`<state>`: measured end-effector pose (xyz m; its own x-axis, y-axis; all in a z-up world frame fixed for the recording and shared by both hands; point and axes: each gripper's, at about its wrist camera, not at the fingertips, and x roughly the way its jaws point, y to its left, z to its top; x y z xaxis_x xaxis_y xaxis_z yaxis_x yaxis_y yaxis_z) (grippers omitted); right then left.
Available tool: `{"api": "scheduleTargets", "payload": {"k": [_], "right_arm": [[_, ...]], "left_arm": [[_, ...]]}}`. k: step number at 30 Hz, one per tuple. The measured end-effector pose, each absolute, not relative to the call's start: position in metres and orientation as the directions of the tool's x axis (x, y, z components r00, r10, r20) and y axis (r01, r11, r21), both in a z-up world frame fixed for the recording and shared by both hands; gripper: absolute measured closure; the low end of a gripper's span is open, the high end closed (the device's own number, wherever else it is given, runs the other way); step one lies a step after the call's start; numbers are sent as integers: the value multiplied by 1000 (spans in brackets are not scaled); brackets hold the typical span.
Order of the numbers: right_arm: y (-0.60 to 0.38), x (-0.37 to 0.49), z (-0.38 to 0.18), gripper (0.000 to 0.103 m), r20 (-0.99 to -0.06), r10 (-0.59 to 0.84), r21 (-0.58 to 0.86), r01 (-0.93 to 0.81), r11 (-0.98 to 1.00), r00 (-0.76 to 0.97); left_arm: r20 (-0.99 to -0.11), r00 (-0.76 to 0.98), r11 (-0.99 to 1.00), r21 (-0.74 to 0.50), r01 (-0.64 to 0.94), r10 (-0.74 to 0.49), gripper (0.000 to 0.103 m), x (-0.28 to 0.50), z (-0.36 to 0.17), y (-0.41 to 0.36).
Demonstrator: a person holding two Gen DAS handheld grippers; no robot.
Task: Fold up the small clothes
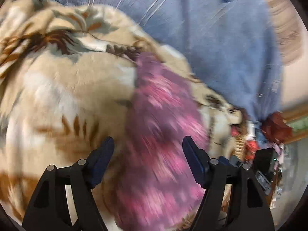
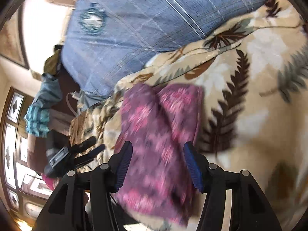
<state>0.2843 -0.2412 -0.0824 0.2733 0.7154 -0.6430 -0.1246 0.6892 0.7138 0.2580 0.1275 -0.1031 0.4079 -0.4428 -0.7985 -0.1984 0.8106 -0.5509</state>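
Pink-purple patterned garment [image 1: 154,127] lies in a long strip on the leaf-print blanket [image 1: 67,88], blue bedsheet [image 1: 211,38] beyond. Left gripper [image 1: 148,154] and right gripper [image 2: 157,159] both gape above it, holding nothing. Risk, judged: soft, lumpy blanket lets the fold slump open; pads may pinch blanket along with cloth.

Both grippers are pointing steeply downward, the left gripper [image 1: 148,144] and right gripper [image 2: 158,149] gaping wide, gripping nothing.
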Motion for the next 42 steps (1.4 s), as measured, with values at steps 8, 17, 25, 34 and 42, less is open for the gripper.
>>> {"api": "scheduleTargets", "payload": {"k": [8,17,25,34,42], "right_arm": [[-230,356,-142,45,-670,720,717,-95,691,181],[-207,354,-127,48,-717,676,649,-193,736,170],[-223,354,-146,49,-663,732,719,-138,681,157],[-197,342,-141,88,-655,737,710,-200,676,167],[-194,346,-138,77,-745,631,588,-236,774,215]], "left_arm": [[-762,343,753,-629,-194,-549,30,303,-149,120],[-718,386,701,-680,-214,-579,30,303,-158,118],[-696,432,686,-696,-211,-573,41,300,-158,126],[-644,496,687,-716,-123,-582,86,295,-134,120],[-669,438,661,-724,-199,-600,72,309,-156,120]]}}
